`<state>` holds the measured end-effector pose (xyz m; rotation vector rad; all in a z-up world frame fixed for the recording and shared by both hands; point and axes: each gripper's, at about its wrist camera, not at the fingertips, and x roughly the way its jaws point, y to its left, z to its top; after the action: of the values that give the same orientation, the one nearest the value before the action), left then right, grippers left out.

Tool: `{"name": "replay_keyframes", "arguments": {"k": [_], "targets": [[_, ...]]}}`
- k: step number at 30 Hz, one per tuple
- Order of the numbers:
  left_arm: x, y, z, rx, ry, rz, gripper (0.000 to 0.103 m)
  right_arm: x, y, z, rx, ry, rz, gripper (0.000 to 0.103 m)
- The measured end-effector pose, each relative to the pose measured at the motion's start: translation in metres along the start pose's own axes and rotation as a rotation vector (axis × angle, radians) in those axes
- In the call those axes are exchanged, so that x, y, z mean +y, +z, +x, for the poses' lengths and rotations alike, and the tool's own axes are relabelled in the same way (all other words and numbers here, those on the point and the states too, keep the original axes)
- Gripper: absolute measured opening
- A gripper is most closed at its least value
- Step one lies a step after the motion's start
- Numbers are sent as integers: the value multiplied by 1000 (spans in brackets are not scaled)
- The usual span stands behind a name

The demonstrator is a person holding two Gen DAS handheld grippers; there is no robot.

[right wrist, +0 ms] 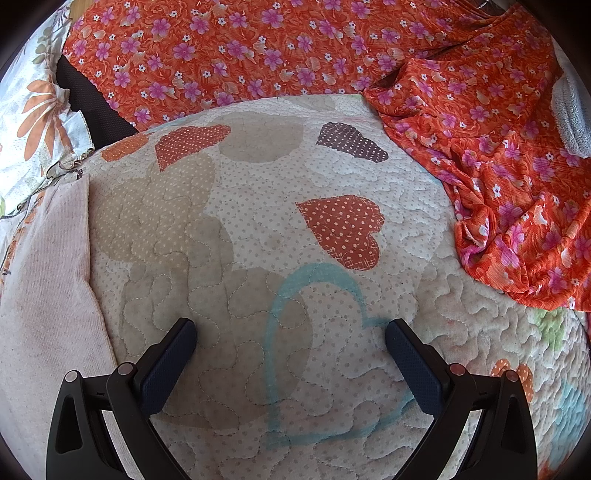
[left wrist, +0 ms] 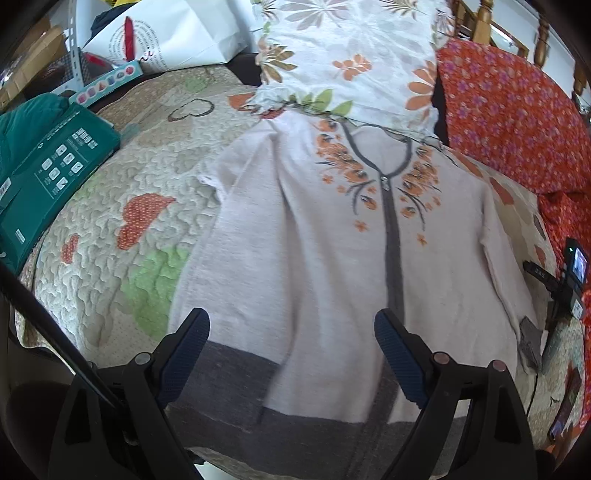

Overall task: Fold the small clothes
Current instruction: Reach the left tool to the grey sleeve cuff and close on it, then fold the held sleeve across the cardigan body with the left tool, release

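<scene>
A small pale pink zip cardigan [left wrist: 325,258] with orange flower embroidery and a grey hem lies flat on the quilted bedspread [left wrist: 122,206], both sleeves folded in over the body. My left gripper [left wrist: 291,325] is open and empty, hovering above the cardigan's lower part near the grey hem. In the right wrist view, the cardigan's right edge [right wrist: 48,280] shows at the far left. My right gripper [right wrist: 290,332] is open and empty above bare quilt [right wrist: 258,229], to the right of the cardigan.
A floral white pillow [left wrist: 351,62] lies at the cardigan's collar. An orange floral cloth [right wrist: 498,177] covers the right side of the bed. A green box [left wrist: 48,177] and a white bag [left wrist: 166,33] sit at the left. A small camera [left wrist: 572,273] stands at the right.
</scene>
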<state>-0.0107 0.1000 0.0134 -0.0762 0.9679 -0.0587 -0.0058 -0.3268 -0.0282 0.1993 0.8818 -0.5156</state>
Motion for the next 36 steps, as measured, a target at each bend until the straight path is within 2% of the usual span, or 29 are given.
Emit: {"name": "replay_keyframes", "arguments": {"k": [6, 9, 12, 15, 19, 21, 22, 23, 24, 25, 26, 27, 31, 32, 33, 34, 36], "targets": [[49, 36, 20, -41, 83, -84, 90, 0, 0, 0, 0, 0, 0, 103], [78, 58, 48, -1, 102, -145, 90, 0, 0, 0, 0, 0, 0, 103], [99, 73, 74, 32, 88, -206, 90, 0, 0, 0, 0, 0, 0, 103], [96, 78, 92, 50, 62, -174, 90, 0, 0, 0, 0, 0, 0, 103], [77, 77, 124, 122, 45, -53, 89, 0, 0, 0, 0, 0, 0, 103], [71, 76, 134, 149, 46, 2, 74, 0, 0, 0, 0, 0, 0, 103], [71, 79, 133, 138, 21, 16, 50, 0, 0, 0, 0, 0, 0, 103], [72, 81, 130, 141, -12, 22, 19, 0, 0, 0, 0, 0, 0, 103], [74, 84, 127, 159, -38, 19, 11, 0, 0, 0, 1, 0, 0, 103], [78, 88, 122, 162, -22, 13, 6, 0, 0, 0, 0, 0, 0, 103], [82, 93, 117, 147, 8, 18, 4, 0, 0, 0, 0, 0, 0, 103], [91, 102, 109, 112, 70, 25, 0, 0, 0, 0, 0, 0, 0, 103], [138, 140, 84, -29, 400, 6, 0, 0, 0, 0, 0, 0, 0, 103], [151, 148, 78, -47, 457, -17, 0, 0, 0, 0, 0, 0, 0, 103], [165, 154, 69, -58, 466, -47, 0, 0, 0, 0, 0, 0, 0, 103], [171, 157, 62, -59, 423, -59, 2, 0, 0, 0, 0, 0, 0, 103], [171, 150, 49, -64, 315, -50, 15, 0, 0, 0, 0, 0, 0, 103]]}}
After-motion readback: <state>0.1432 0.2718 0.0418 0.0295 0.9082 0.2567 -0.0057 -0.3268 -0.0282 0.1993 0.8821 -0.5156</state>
